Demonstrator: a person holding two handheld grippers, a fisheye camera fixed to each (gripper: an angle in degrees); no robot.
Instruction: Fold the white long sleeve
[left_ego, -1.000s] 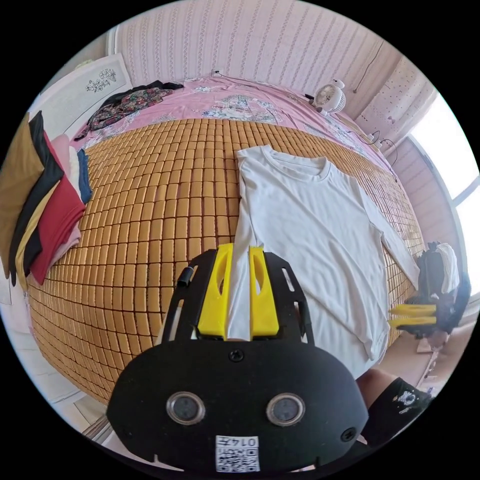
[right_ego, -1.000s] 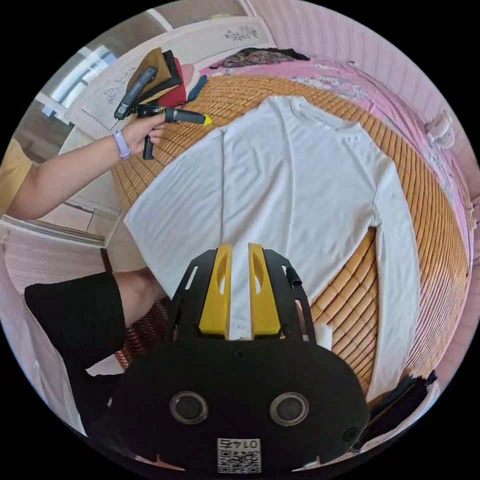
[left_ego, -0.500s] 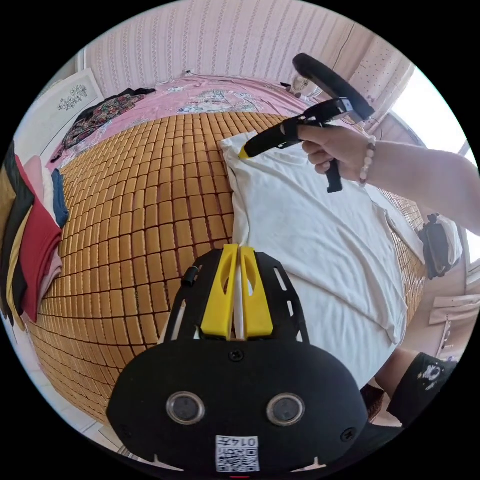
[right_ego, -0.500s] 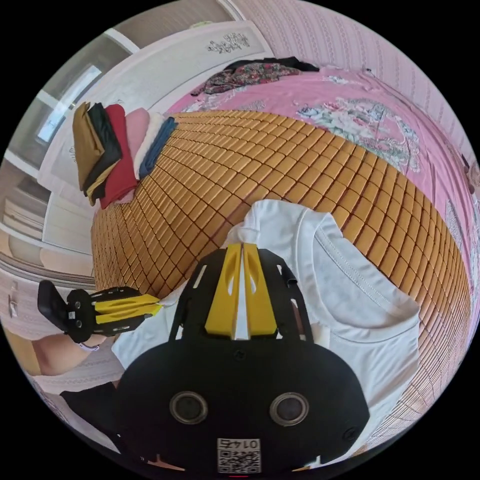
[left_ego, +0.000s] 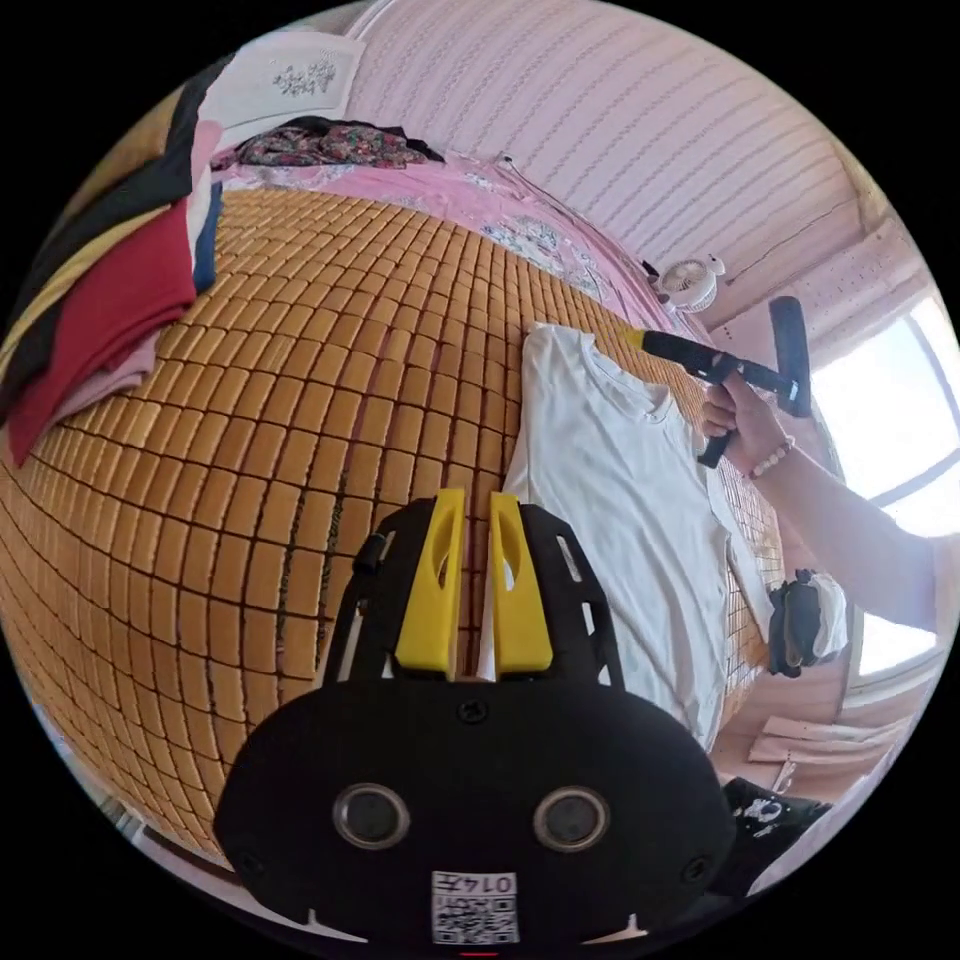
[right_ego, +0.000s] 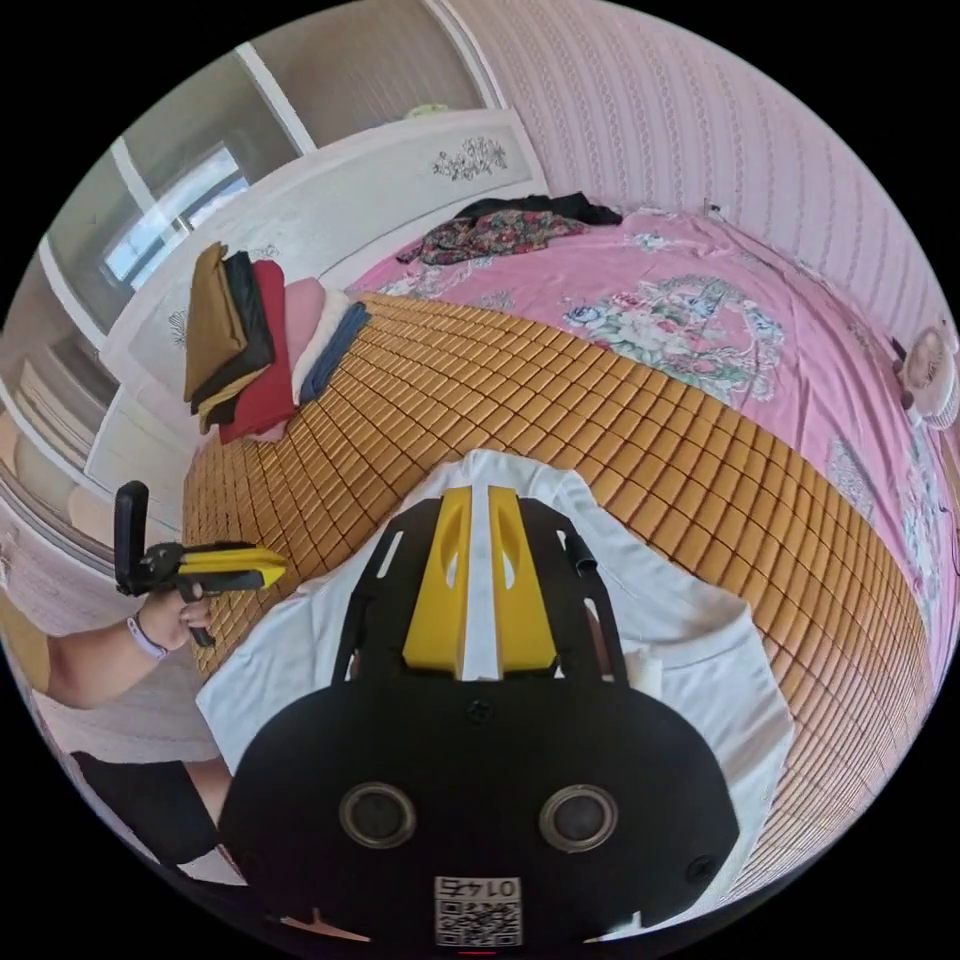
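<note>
Lengthwise, white long sleeve (left_ego: 610, 480), collar toward fan (left_ego: 690, 284).

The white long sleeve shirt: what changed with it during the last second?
The left hand-held gripper and the right hand-held gripper closed on the white long sleeve shirt half a second ago and have since let go; their jaws are parted. The shirt's left side now looks folded inward. The stack of folded clothes stayed put.
</note>
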